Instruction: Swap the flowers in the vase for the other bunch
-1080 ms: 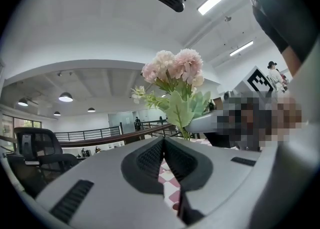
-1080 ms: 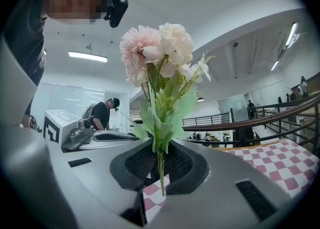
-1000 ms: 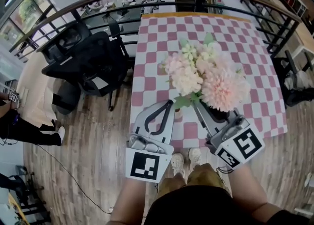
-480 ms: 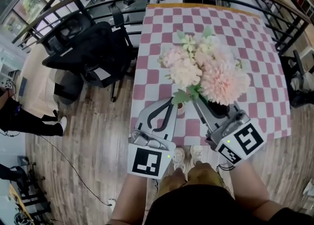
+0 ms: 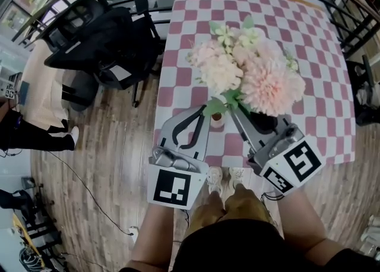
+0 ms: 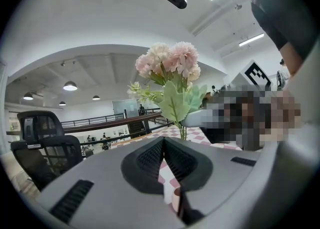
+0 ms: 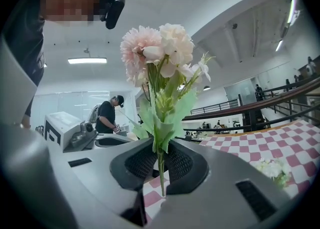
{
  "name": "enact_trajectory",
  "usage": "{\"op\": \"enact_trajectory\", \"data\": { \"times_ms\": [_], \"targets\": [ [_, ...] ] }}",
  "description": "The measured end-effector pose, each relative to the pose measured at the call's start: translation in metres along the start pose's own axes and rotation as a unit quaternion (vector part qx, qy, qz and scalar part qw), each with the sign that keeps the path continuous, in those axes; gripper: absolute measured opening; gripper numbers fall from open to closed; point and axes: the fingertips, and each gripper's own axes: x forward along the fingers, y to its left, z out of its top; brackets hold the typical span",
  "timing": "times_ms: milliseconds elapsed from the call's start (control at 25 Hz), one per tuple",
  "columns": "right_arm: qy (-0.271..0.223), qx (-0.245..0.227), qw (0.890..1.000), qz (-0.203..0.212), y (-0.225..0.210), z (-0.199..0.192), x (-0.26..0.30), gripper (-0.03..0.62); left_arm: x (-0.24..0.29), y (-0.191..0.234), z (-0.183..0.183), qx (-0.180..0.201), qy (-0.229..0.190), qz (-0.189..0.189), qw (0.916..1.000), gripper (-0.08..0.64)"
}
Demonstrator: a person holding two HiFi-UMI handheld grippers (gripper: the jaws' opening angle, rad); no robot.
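Observation:
A bunch of pale pink and cream artificial flowers [image 5: 255,78] stands upright over the pink-checked table [image 5: 196,24]. My right gripper [image 5: 233,111] is shut on its green stem [image 7: 161,173], which runs down between the black pads. The blooms [image 7: 157,48] rise above the jaws. My left gripper [image 5: 208,123] is just left of the stem, tips together, nothing between them. A small pinkish vase [image 5: 217,120] stands on the table between the two grippers, also glimpsed under the left jaws as the vase [image 6: 176,202]. A second, white bunch [image 7: 272,169] lies on the table to the right.
Black office chairs [image 5: 101,45] stand left of the table. A dark railing [image 5: 350,24] curves round its far and right sides. A person [image 5: 24,134] stands at the far left on the wooden floor. My shoes [image 5: 224,177] are at the table's near edge.
Both grippers have come down a little toward the table, and the flower bunch has come down with the right one. The jaws have not changed.

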Motion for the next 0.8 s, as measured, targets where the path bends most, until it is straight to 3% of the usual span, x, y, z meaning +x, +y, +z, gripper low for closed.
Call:
{"op": "enact_trajectory", "data": {
  "times_ms": [800],
  "targets": [
    [0.028, 0.021, 0.999, 0.008, -0.018, -0.033, 0.017, 0.057, 0.021, 0.010, -0.038, -0.017, 0.027, 0.008, 0.9995, 0.009]
  ]
}}
